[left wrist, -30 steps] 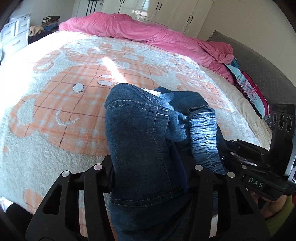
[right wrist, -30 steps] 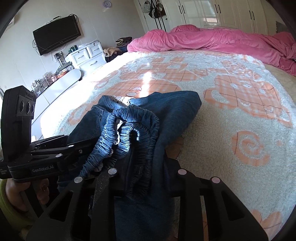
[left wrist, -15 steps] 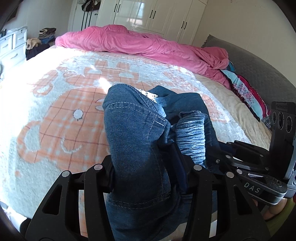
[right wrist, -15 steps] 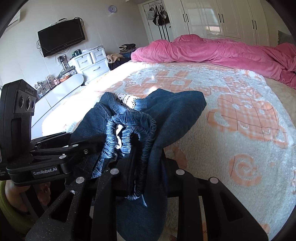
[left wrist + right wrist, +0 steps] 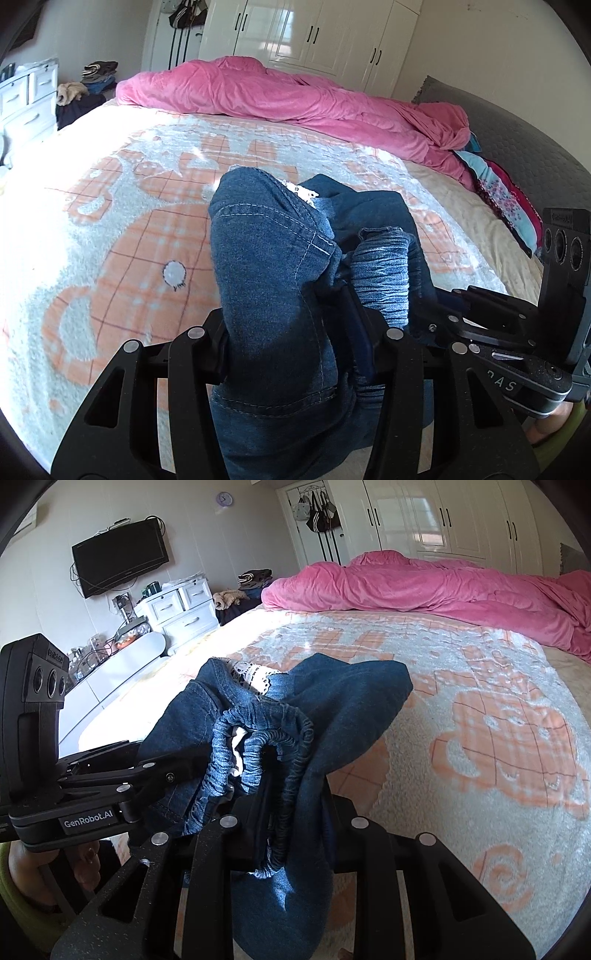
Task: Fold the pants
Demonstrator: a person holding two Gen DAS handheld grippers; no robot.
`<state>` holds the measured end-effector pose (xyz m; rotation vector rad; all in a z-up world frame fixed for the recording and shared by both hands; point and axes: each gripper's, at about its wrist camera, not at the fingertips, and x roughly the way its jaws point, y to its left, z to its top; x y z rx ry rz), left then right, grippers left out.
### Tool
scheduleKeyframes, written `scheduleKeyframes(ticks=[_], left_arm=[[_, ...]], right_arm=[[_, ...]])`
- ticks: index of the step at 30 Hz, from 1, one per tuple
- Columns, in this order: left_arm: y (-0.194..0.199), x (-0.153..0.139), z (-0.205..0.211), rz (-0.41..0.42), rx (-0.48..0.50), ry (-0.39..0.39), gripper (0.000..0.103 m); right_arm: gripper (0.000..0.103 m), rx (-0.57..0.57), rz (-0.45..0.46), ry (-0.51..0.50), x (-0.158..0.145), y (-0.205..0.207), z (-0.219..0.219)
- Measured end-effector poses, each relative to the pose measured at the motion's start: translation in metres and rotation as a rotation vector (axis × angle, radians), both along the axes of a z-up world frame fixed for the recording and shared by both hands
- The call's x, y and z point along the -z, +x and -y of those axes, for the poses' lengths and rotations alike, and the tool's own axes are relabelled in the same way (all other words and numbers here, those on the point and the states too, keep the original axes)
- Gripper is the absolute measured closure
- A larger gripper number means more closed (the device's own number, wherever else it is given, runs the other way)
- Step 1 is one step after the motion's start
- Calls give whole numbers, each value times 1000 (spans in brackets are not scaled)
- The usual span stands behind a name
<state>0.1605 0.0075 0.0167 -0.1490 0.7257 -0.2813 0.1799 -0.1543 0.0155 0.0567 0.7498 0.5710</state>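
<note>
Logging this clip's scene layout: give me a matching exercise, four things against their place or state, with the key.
Things:
1. jeans
2. pink duvet
3. television
4. fleece blanket

Places or states:
A. mounted on the wall
B. spread flat, orange pattern
C. bunched between both grippers
D. heaped at the far side of the bed

Pairs: 1-C, 2-D, 3-A, 4-B

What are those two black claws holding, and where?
Both grip the dark blue denim pants: left gripper near a stitched seam, right gripper at the gathered elastic waistband.
</note>
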Motion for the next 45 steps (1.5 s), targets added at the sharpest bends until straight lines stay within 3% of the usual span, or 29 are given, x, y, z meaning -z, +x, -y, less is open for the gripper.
scheduleKeyframes(ticks=[13,29,35,40,45], left_arm=[[37,6,-7,-3,-15,6,62],[57,39,-11,-54,-33,38,60],[59,49,-16,-77,-46,48,58],[60,55,-20,-86,-54,41,53],[61,61,-23,-100,-61,27,48]], right_arm=[[80,13,-11,-19,7,38,-12],[80,42,-95,-36,42,63,-10],[73,75,-129,-47,54,68,-2],[54,108,-140,-77,60,70,2],[52,118,-143,-108,65,72,1]])
